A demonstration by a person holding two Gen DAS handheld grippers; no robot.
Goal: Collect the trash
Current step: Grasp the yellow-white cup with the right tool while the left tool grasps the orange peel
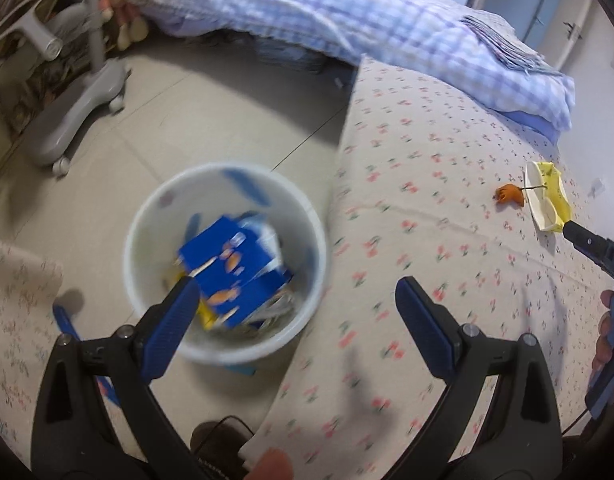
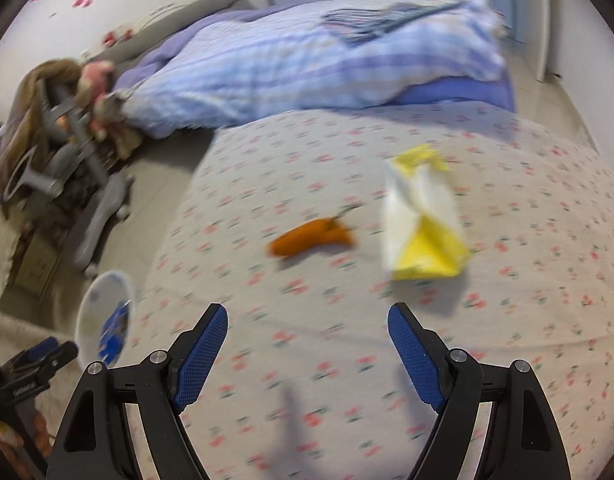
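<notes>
1. Presently the left gripper [image 1: 297, 300] gapes empty above the round white plastic bin [image 1: 227, 260].
2. Right gripper [image 2: 307, 328] gapes empty; crumpled yellow-white paper wrapper [image 2: 423, 224] at one o'clock, orange peel [image 2: 311, 236] at twelve, on the floral bedsheet [image 2: 347, 360].

left gripper [image 1: 297, 296]: black arms, blue textured pads, silver screws
right gripper [image 2: 308, 326]: same black frame, blue meshed pads, silver screws

left wrist view angled down over bin [image 1: 227, 264], right wrist view over bed [image 2: 347, 360], both sharing yellow wrapper [image 2: 423, 220]

Bright daylight, motion blur, fisheye-warped edges.
</notes>
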